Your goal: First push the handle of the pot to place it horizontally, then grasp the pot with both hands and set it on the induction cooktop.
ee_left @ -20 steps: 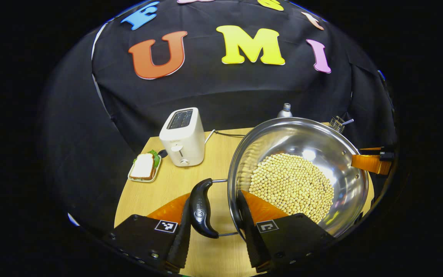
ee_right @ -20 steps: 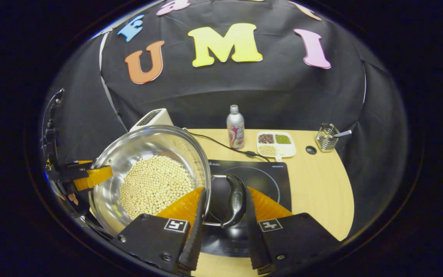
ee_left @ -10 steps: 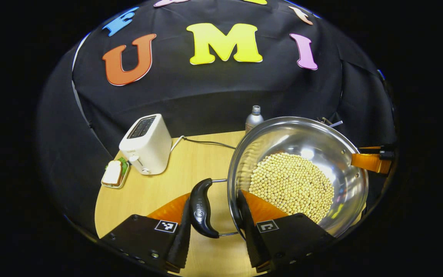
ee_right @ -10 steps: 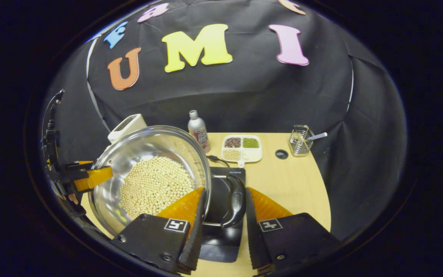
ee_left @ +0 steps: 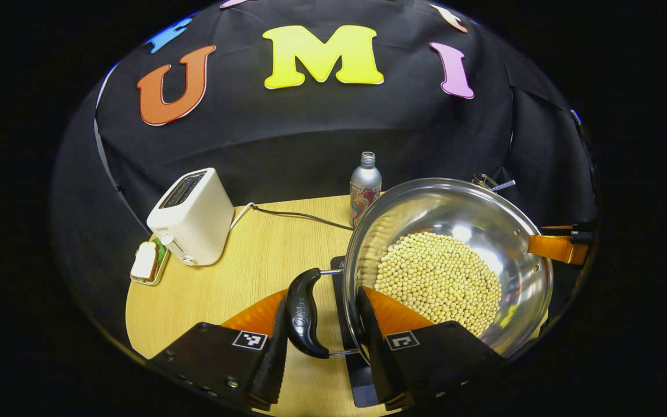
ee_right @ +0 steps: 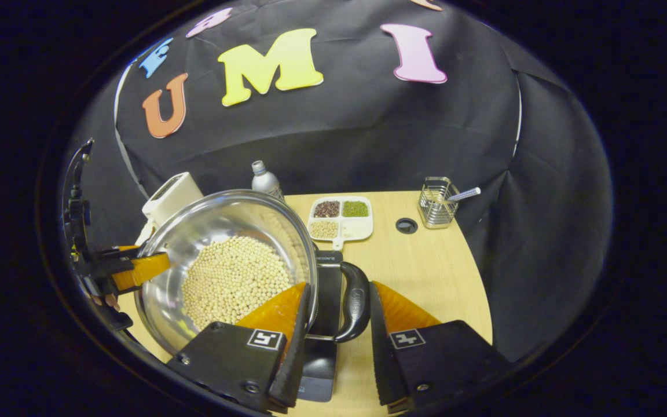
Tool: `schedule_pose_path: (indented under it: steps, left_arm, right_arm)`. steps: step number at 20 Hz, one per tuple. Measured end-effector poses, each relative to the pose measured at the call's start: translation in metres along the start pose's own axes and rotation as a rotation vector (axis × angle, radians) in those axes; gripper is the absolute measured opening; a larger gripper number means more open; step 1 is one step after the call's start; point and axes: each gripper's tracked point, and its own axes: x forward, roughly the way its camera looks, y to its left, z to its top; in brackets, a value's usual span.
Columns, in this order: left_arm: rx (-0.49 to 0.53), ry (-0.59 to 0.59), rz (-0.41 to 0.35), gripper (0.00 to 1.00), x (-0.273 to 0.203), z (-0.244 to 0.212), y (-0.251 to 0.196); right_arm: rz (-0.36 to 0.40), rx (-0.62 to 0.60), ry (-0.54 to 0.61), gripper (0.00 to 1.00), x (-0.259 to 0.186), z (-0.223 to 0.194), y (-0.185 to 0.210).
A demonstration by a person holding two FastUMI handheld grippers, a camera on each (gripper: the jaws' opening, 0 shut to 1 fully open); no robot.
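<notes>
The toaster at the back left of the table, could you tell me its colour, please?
White, with dark slots on top; the boxy toaster shows best in the left gripper view.

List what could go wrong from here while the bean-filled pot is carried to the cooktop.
1. The shiny steel pot, heaped with loose pale beans, could spill if either side dips.
2. Each gripper straddles a black side handle with one finger inside the rim; the grip could slip.
3. The black induction cooktop lies partly under the pot, so it could land off-centre.
</notes>
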Motion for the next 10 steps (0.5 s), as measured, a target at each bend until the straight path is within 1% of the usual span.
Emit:
schedule_pose_path:
  steps: [1,2,3,5,7,8,9,10]
  left_arm:
    - [-0.002,0.007,-0.005,0.59,0.005,-0.003,-0.001]
    - [-0.008,0.013,-0.013,0.59,0.011,-0.007,0.001]
    - [-0.011,0.019,-0.02,0.59,0.015,-0.01,0.0]
    - [-0.014,0.028,-0.031,0.59,0.023,-0.013,-0.003]
    - [-0.02,0.031,-0.036,0.59,0.029,-0.017,-0.005]
    - [-0.021,0.03,-0.038,0.59,0.032,-0.019,-0.005]
    - [-0.021,0.036,-0.04,0.59,0.036,-0.022,-0.006]
    - [-0.021,0.038,-0.042,0.59,0.04,-0.025,-0.007]
  right_arm:
    - [-0.003,0.0,0.006,0.53,0.003,-0.003,0.0]
    - [-0.006,0.002,0.011,0.51,0.007,-0.005,-0.001]
    - [-0.012,0.002,0.014,0.53,0.01,-0.008,-0.003]
    - [-0.025,0.003,0.017,0.51,0.014,-0.011,-0.006]
    - [-0.03,0.011,0.021,0.51,0.021,-0.014,-0.008]
    - [-0.032,0.012,0.025,0.53,0.024,-0.017,-0.009]
    - [-0.033,0.011,0.028,0.51,0.028,-0.02,-0.01]
    - [-0.036,0.011,0.033,0.51,0.032,-0.022,-0.01]
